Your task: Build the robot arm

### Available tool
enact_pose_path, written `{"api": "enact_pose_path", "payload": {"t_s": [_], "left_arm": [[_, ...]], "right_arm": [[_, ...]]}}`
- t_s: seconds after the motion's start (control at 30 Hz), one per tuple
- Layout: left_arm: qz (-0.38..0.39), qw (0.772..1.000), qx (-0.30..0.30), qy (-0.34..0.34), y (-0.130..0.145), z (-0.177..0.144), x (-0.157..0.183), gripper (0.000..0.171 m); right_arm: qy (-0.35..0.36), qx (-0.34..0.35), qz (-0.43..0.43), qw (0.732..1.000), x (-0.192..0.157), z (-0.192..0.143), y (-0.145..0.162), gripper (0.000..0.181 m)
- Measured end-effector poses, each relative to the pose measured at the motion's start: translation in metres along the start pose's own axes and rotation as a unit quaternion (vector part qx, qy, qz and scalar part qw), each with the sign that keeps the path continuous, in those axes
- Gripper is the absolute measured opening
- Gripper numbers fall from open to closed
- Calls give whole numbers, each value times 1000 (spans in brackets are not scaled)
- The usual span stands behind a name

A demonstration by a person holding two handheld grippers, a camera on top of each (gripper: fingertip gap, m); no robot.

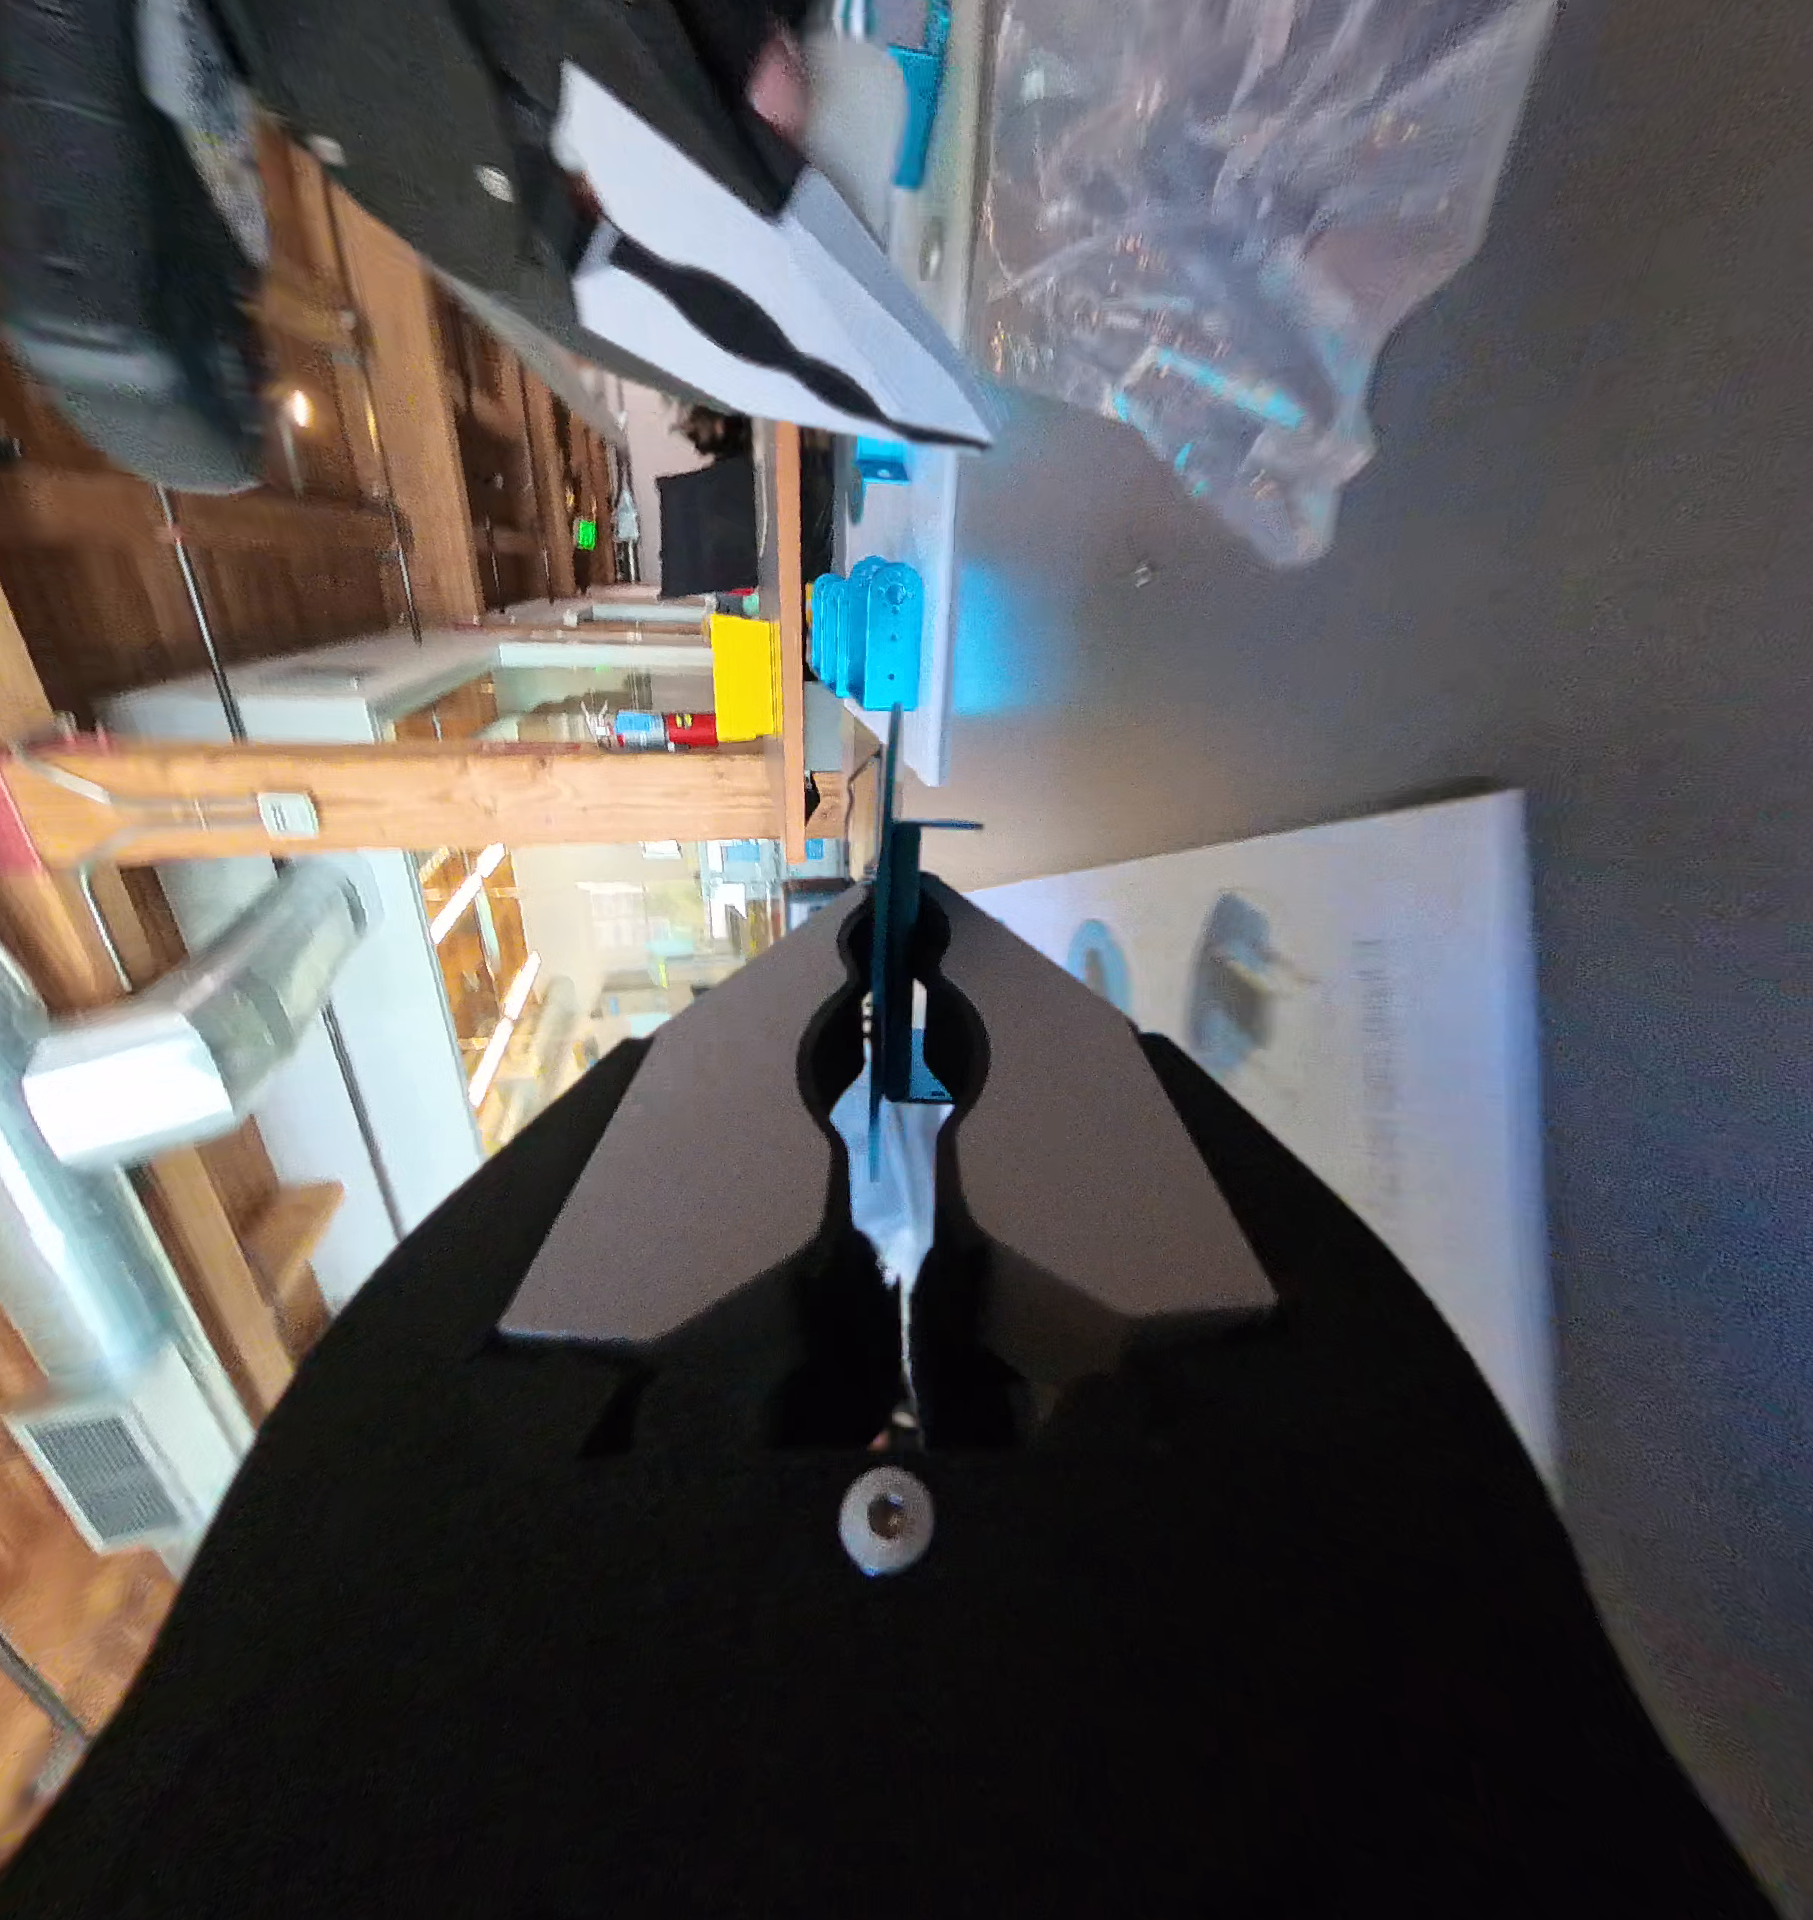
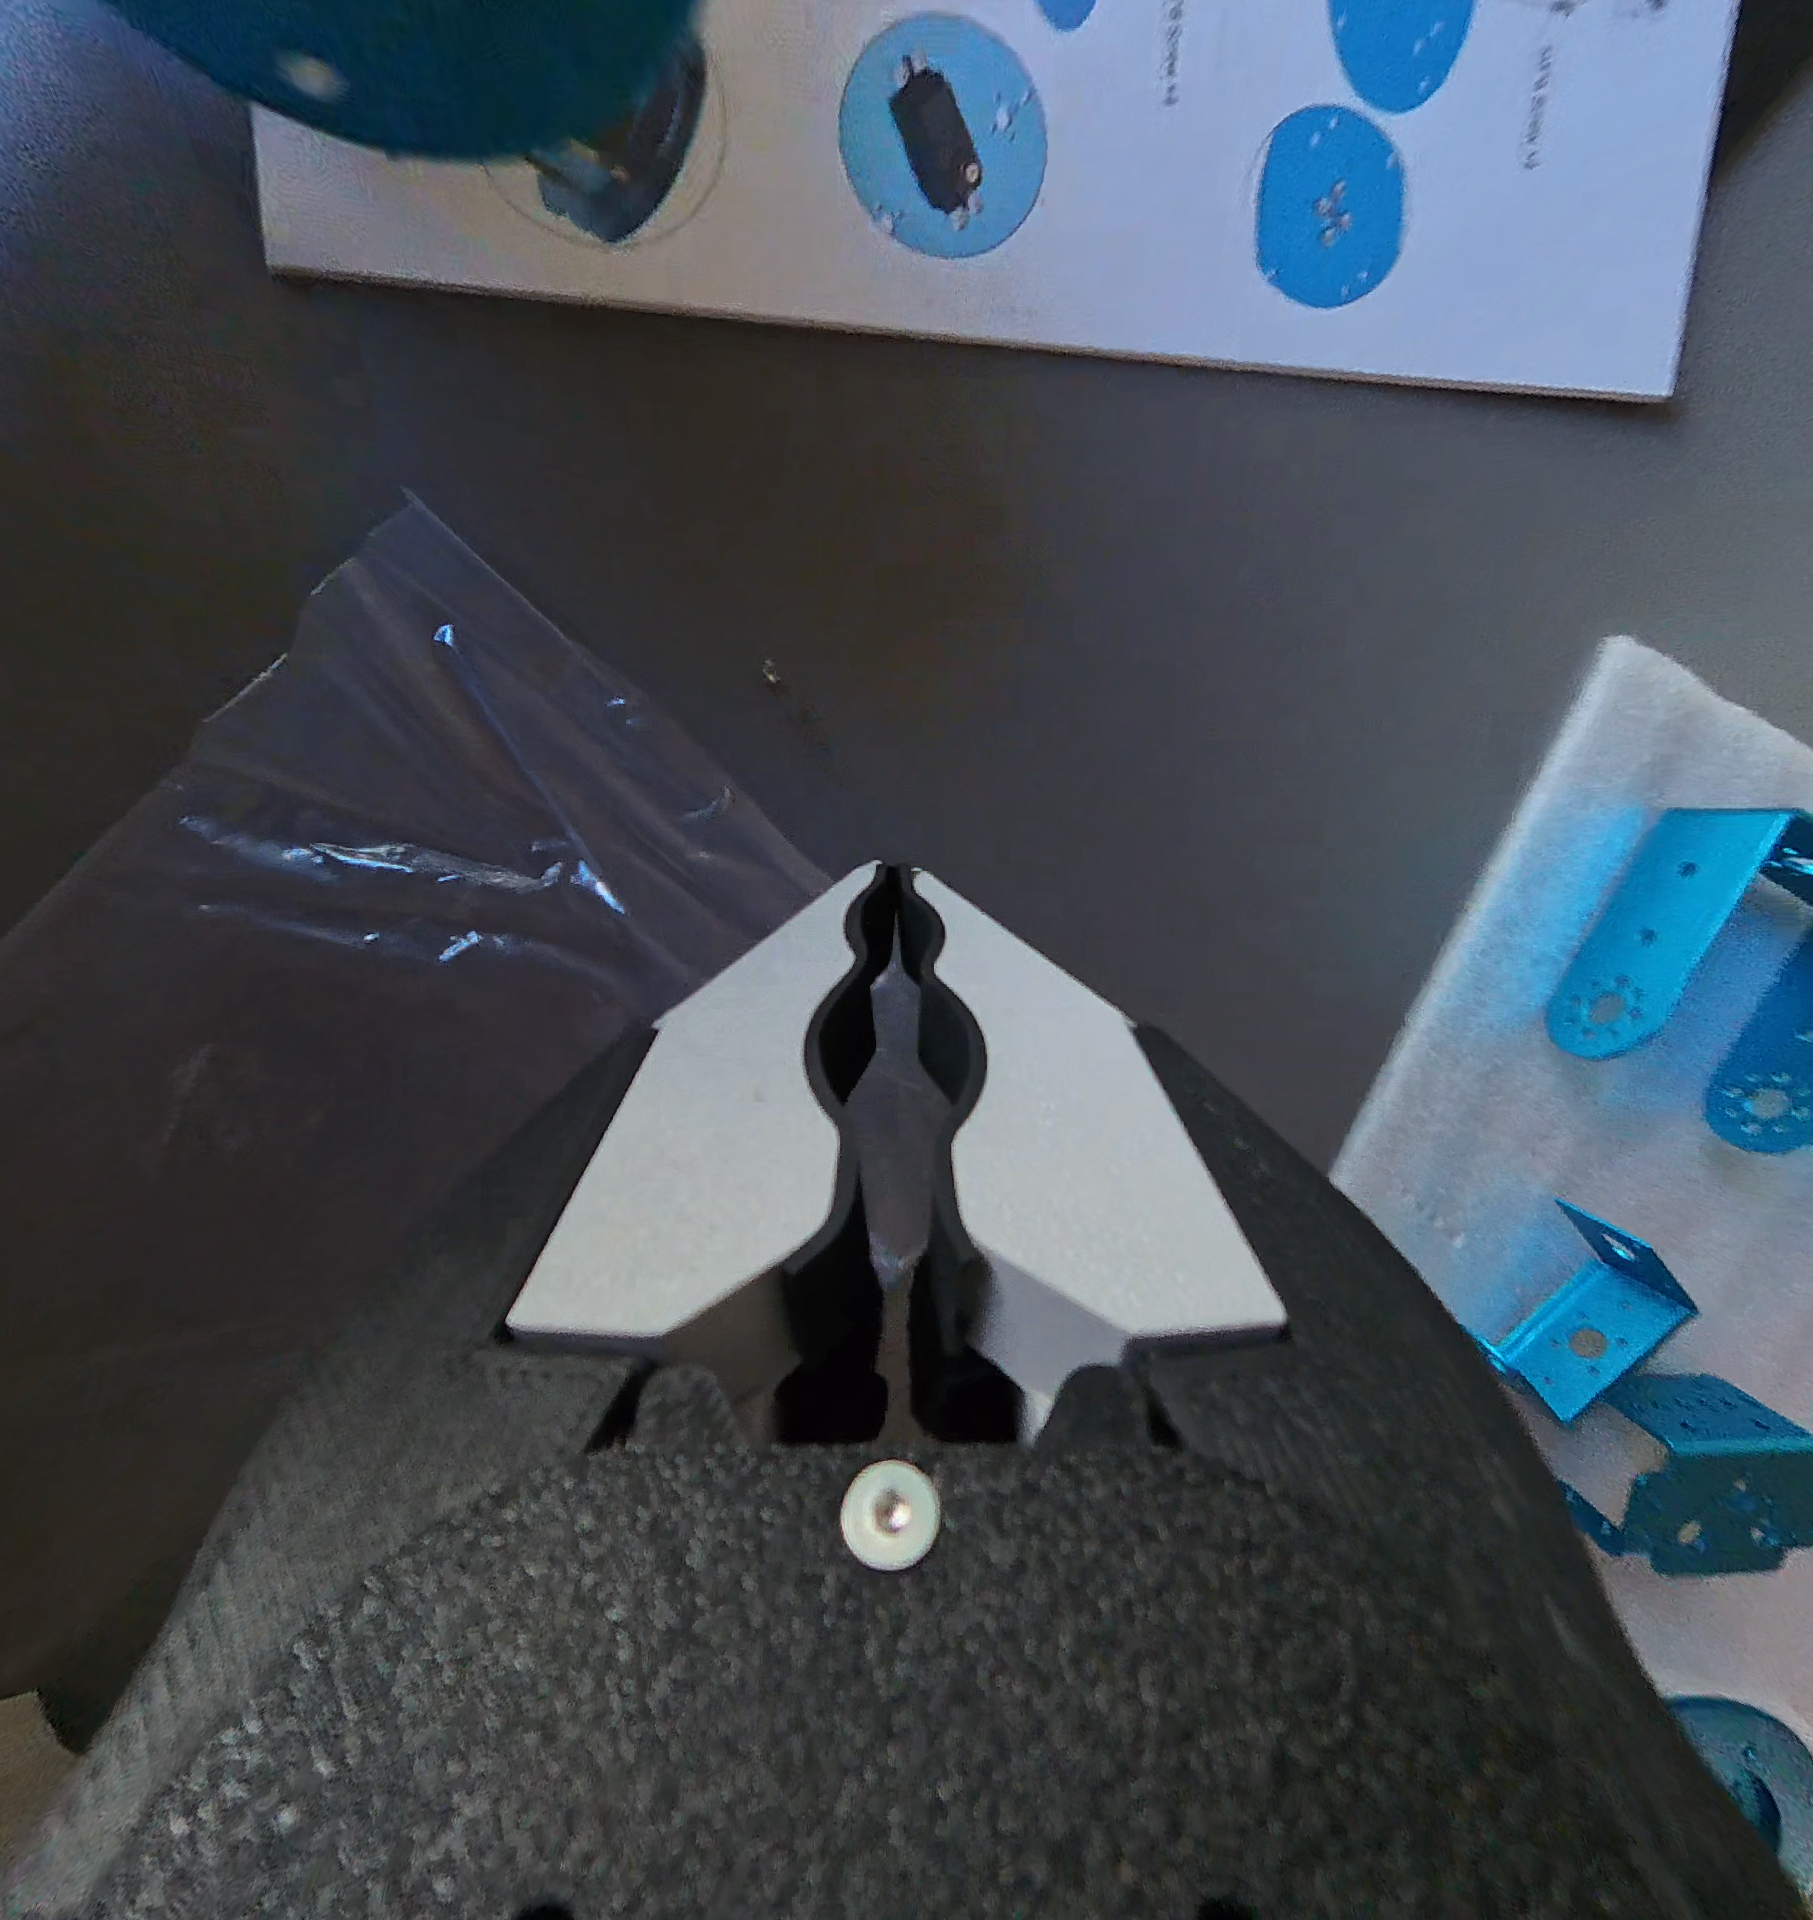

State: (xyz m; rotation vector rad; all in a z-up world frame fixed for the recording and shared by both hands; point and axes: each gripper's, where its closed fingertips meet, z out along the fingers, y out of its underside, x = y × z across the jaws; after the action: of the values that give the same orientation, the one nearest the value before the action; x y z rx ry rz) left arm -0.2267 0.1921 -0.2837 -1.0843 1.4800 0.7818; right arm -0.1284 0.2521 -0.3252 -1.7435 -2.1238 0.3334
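Note:
My left gripper [image 1: 897, 896] is turned on its side and is shut on a thin dark blue metal plate [image 1: 894, 800], seen edge-on and sticking out past the fingertips. The same plate shows as a blurred, dark blue round shape [image 2: 414, 73] at the top left of the right wrist view. My right gripper [image 2: 897, 868] is shut, fingertips together, low over the dark table [image 2: 1141, 623]. I see nothing between them. A clear plastic bag [image 2: 362, 883] lies just left of its left finger [image 2: 756, 1039]. The bag [image 1: 1245, 260] and right gripper [image 1: 975, 431] also show in the left wrist view.
A white printed sheet with blue part pictures [image 2: 1089, 260] lies at the far side. A white foam pad [image 2: 1484, 1091] on the right carries blue metal brackets [image 2: 1691, 914]. A tiny screw [image 2: 772, 673] lies on the table. More blue brackets [image 1: 881, 634] stand on foam. One gripper's finger ends stand about 12 cm off the other's.

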Motion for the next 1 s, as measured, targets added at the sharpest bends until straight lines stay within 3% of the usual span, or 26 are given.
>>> {"api": "enact_pose_path", "payload": {"t_s": [0.1, 0.27, 0.33, 0.53, 1.0], "left_arm": [[73, 997, 20, 3, 26, 38, -28, 1], [-43, 992, 120, -21, 47, 110, -101, 1], [-32, 991, 117, -64, 54, 128, -115, 1], [41, 980, 136, -141, 37, 120, -98, 1], [54, 978, 157, -123, 42, 122, -74, 1]], "right_arm": [[-10, 23, 23, 999, -1, -11, -5, 0], [-48, 35, -22, 998, -22, 13, -31, 13], [-72, 32, -27, 997, -32, 21, -41, 17], [-51, -22, -63, 996, -24, 32, -37, 8], [-80, -54, -71, 993, -29, 38, -33, 7]]}}
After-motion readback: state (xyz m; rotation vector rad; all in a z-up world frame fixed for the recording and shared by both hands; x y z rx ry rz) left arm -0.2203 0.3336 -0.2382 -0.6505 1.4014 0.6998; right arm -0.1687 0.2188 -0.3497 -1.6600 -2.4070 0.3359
